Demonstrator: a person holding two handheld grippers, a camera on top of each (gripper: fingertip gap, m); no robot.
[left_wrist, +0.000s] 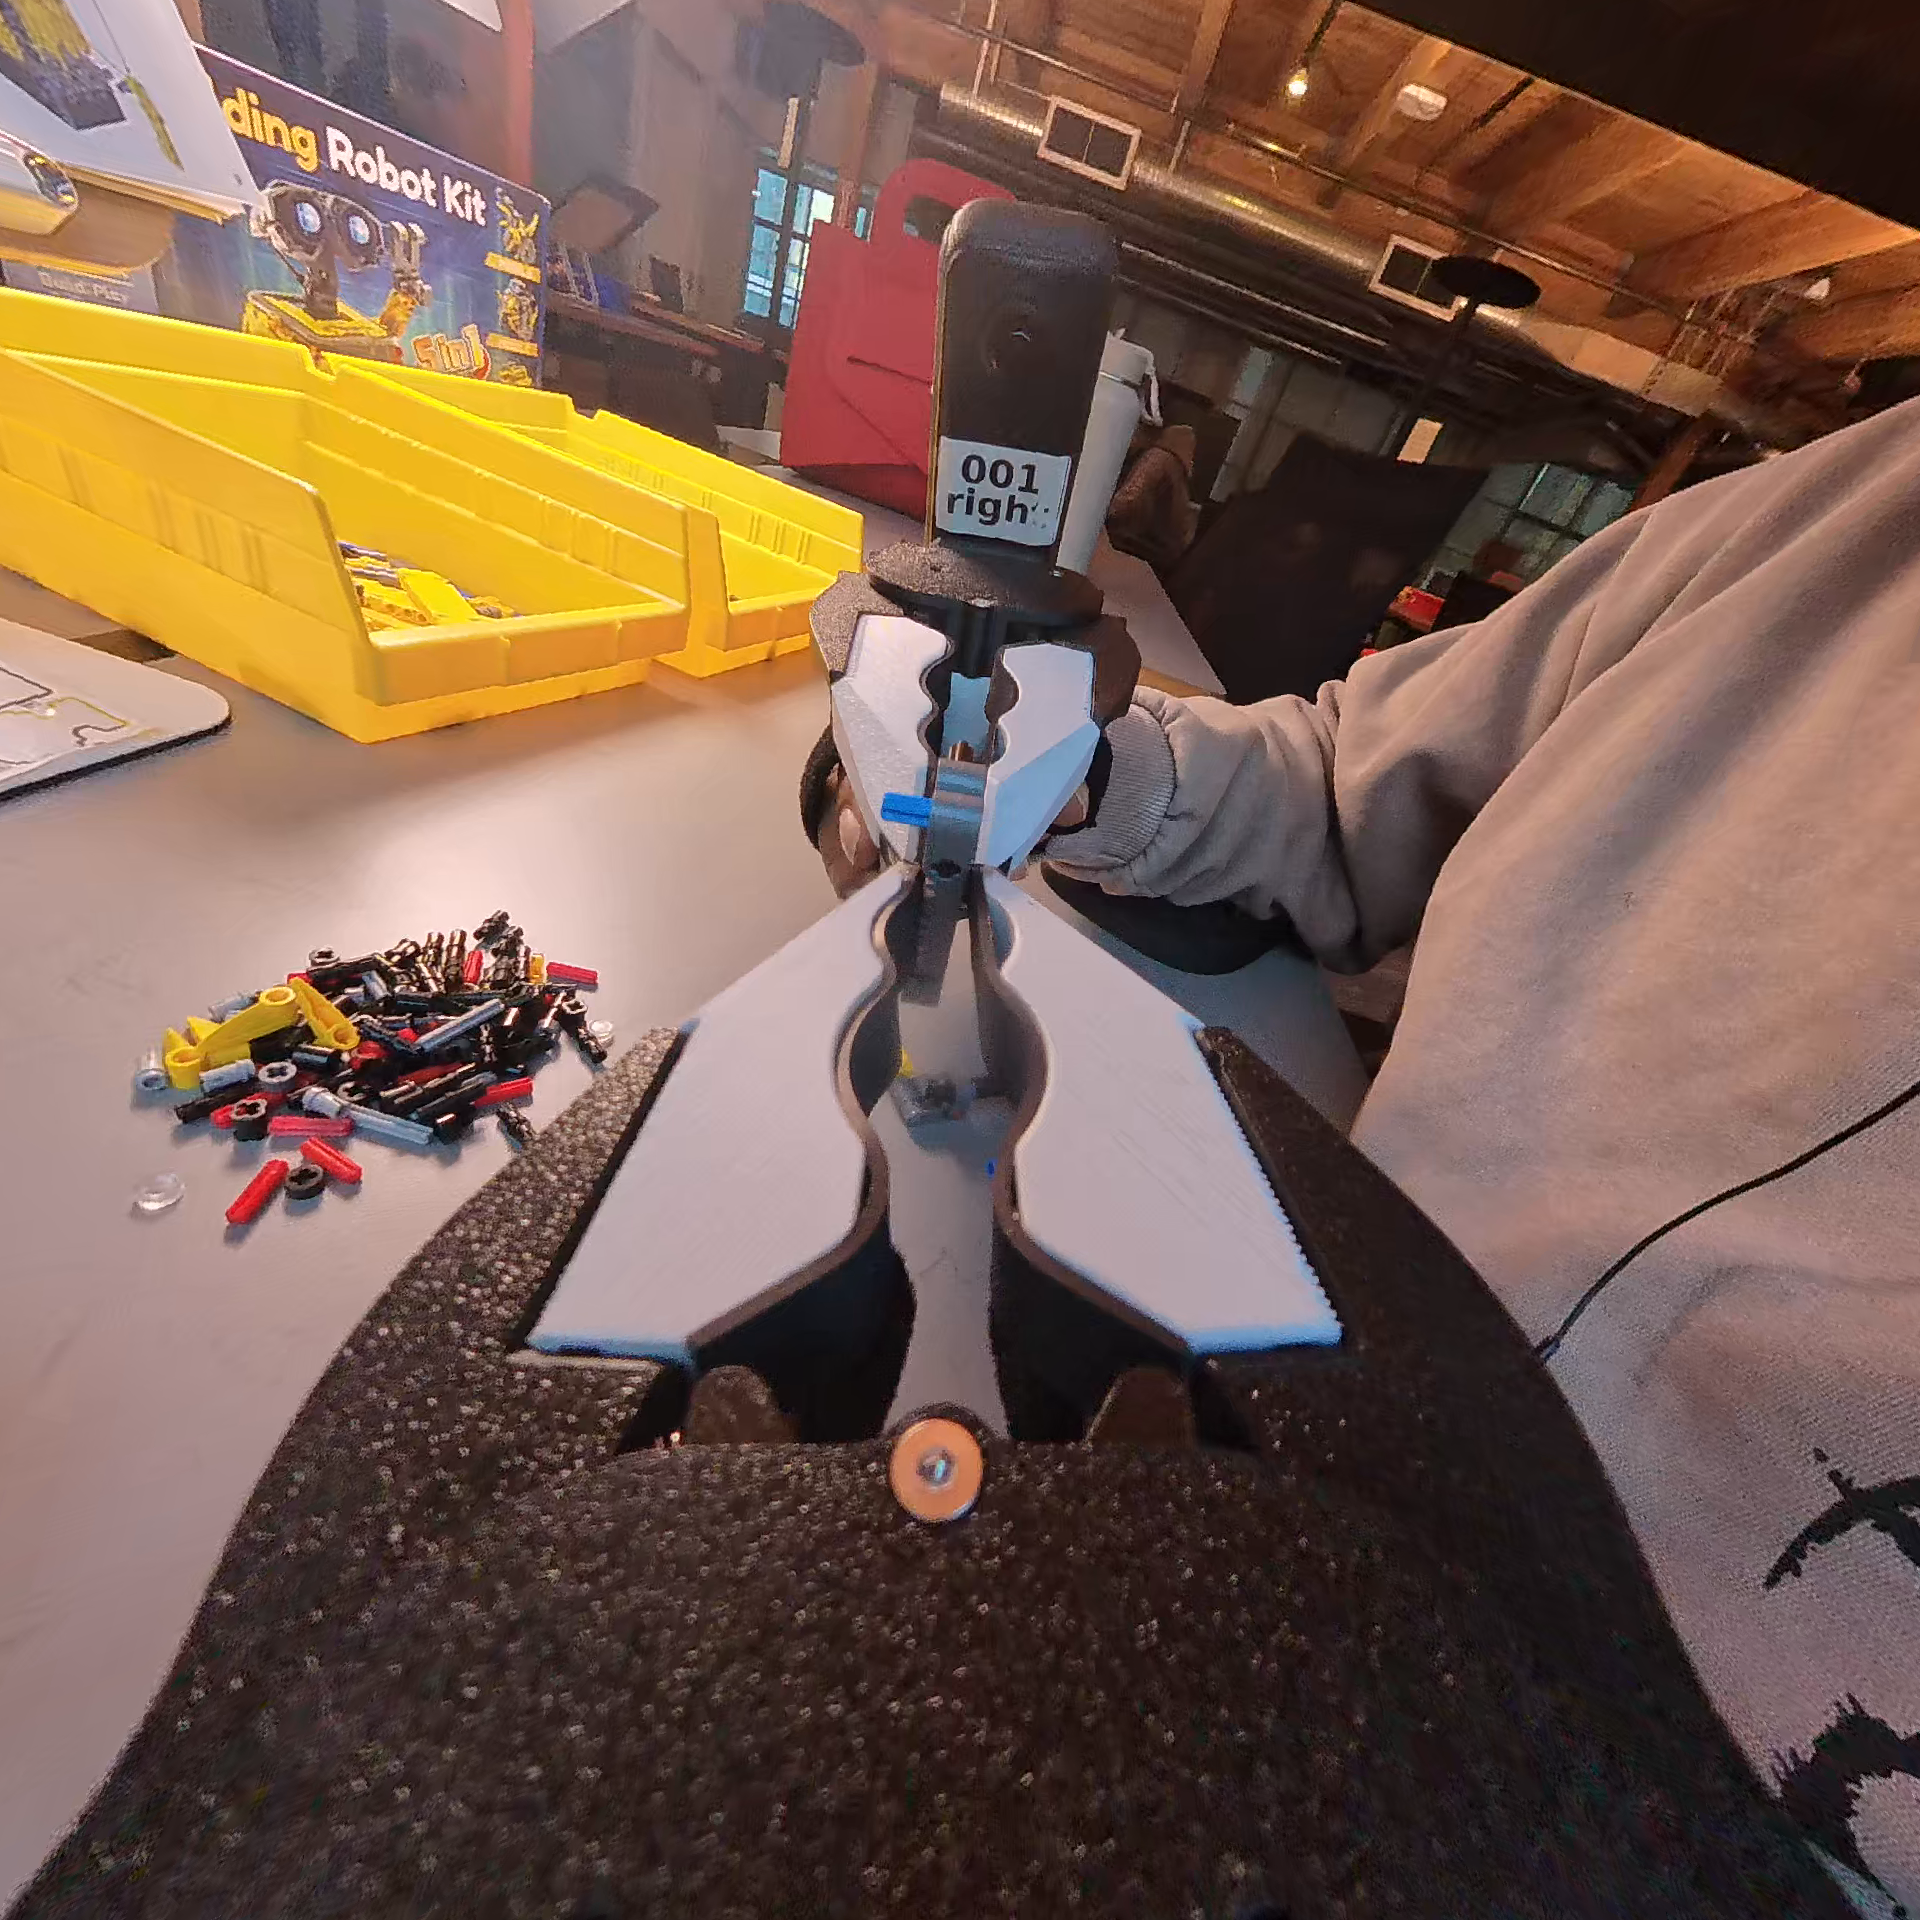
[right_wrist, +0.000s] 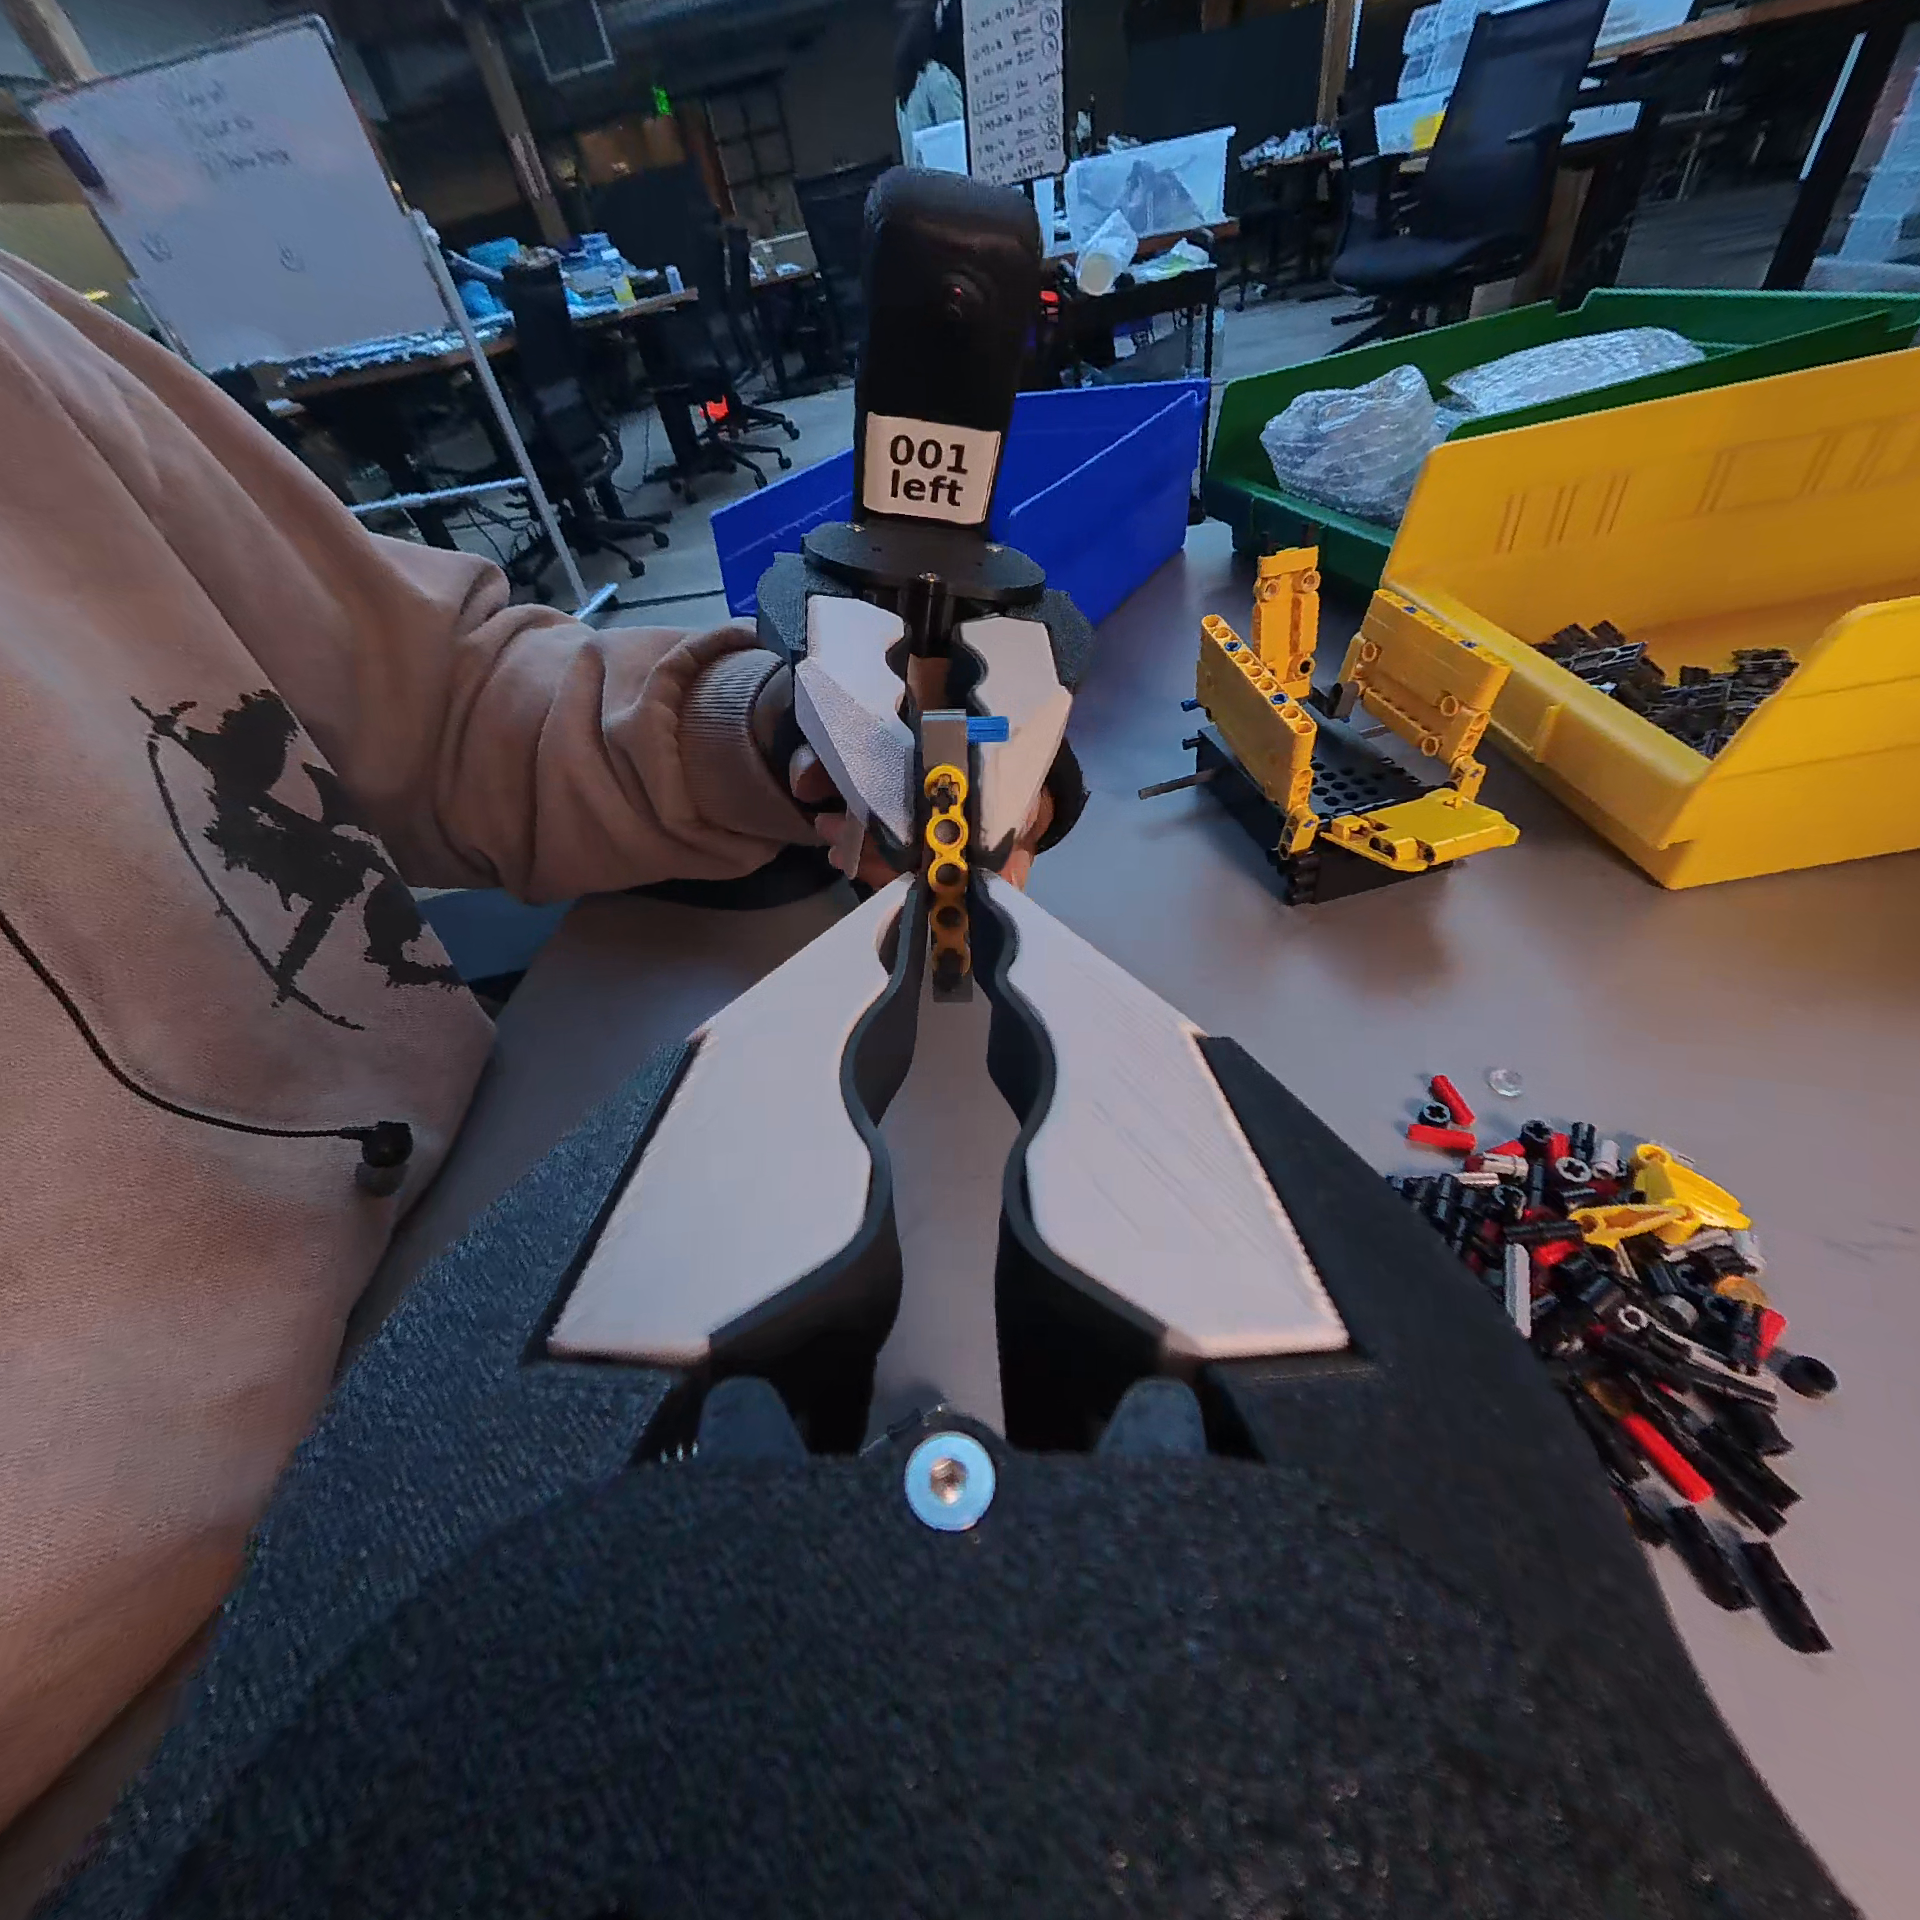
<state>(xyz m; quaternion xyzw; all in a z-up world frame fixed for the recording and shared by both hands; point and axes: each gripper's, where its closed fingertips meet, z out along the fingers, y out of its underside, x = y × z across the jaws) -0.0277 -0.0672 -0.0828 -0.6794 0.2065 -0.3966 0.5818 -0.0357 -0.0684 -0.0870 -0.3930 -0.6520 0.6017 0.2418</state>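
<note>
My two grippers face each other tip to tip above the grey table (left_wrist: 520, 831). Between them stands a small upright assembly: a yellow holed beam (right_wrist: 945, 862) joined to a grey piece (right_wrist: 943, 743) with a blue pin (right_wrist: 989, 729). In the left wrist view the beam (left_wrist: 928, 940) looks dark, with the grey piece (left_wrist: 953, 821) and blue pin (left_wrist: 902, 808) above it. My left gripper (left_wrist: 935, 883) is shut on the assembly. My right gripper (right_wrist: 945, 899) is shut on it from the opposite side. A person's hands in grey sleeves hold both grippers.
A pile of small black, red, grey and yellow pins (left_wrist: 384, 1039) lies on the table, also in the right wrist view (right_wrist: 1621, 1278). Yellow bins (left_wrist: 499, 644) (right_wrist: 1662, 675), a partly built yellow-and-black model (right_wrist: 1340, 748), a blue bin (right_wrist: 1091, 478), a green bin (right_wrist: 1766, 312) and a kit box (left_wrist: 395, 260) stand around. My left and right fingertips are right by each other.
</note>
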